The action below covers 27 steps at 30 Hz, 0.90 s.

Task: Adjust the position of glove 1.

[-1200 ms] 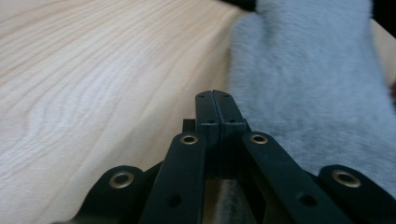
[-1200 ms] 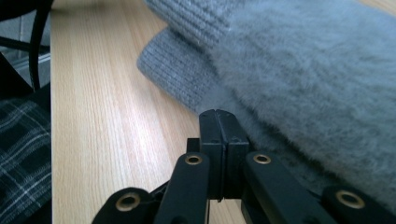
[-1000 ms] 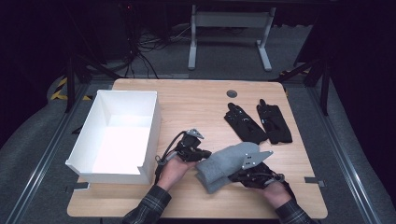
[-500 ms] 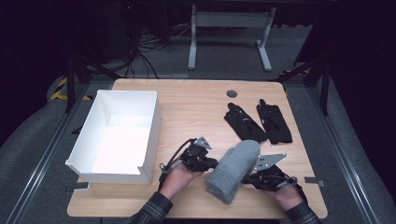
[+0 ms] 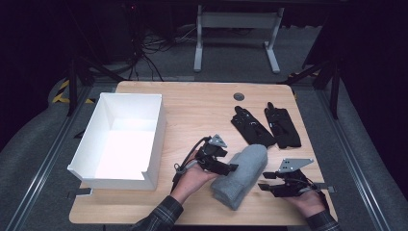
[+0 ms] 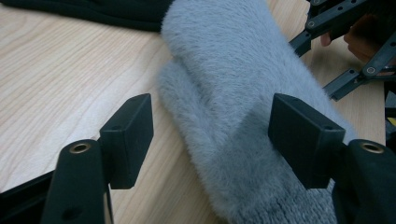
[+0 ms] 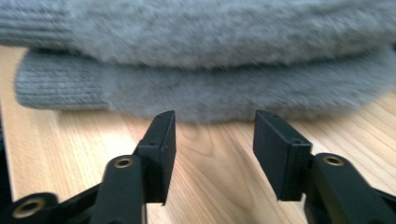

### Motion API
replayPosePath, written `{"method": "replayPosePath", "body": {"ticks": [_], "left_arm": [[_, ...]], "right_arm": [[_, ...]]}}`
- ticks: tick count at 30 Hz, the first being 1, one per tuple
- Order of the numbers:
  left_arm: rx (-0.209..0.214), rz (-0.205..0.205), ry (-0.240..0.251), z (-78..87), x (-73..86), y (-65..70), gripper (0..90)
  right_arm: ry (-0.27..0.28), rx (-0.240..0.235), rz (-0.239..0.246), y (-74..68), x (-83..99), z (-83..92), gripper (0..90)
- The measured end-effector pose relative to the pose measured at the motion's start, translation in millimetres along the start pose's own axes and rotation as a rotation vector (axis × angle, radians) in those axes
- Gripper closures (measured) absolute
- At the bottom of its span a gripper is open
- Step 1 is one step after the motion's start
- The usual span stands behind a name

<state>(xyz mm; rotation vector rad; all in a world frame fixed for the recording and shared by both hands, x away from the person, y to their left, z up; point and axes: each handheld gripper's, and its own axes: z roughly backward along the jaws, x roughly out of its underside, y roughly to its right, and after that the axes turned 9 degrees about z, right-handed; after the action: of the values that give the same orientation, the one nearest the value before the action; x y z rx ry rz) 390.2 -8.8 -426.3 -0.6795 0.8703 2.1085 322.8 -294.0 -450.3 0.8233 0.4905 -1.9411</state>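
Grey fleece mittens (image 7: 205,60) blurred and cropped at both sides — lower mitten mostly hidden under the upper

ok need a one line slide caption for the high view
Two hand-held grippers, left and right, open on either side of stacked grey fuzzy gloves, beside a white box.

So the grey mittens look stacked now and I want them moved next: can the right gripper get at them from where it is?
Probably yes: the right gripper is open beside the grey mittens, with bare table between.
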Motion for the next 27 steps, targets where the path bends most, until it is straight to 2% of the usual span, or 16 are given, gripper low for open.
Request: {"method": "replayPosePath", "body": {"ticks": [3,5,6,8,10,20,25,27], "left_arm": [[-0.002,0.004,0.003,0.8,0.6,0.3,28.8],[-0.007,0.002,0.001,1.6,1.6,-0.4,27.9],[-0.007,0.002,0.001,1.6,1.6,-0.4,27.4],[-0.007,0.004,-0.006,1.8,3.4,-0.3,26.9],[-0.018,0.004,-0.004,2.0,5.2,-0.6,26.4],[-0.063,0.051,-0.009,14.9,16.8,-10.7,17.8],[-0.079,0.071,-0.022,12.8,20.7,-12.0,14.4],[-0.08,0.065,-0.028,9.4,22.2,-12.1,13.2]], "right_arm": [[-0.006,-0.032,0.027,-2.9,-3.4,-7.2,68.8],[-0.017,-0.044,0.036,-3.4,-6.9,-13.9,73.0],[-0.017,-0.044,0.036,-3.4,-6.9,-13.9,73.0],[-0.032,-0.036,0.059,-4.0,-13.5,-23.5,79.0],[-0.021,-0.027,0.071,-4.0,-19.0,-28.2,82.1],[-0.013,-0.046,0.112,-11.5,-41.3,-53.8,88.3],[-0.008,-0.053,0.134,-18.2,-50.6,-65.4,90.0],[-0.006,-0.054,0.141,-19.6,-51.6,-67.5,90.0]]}}
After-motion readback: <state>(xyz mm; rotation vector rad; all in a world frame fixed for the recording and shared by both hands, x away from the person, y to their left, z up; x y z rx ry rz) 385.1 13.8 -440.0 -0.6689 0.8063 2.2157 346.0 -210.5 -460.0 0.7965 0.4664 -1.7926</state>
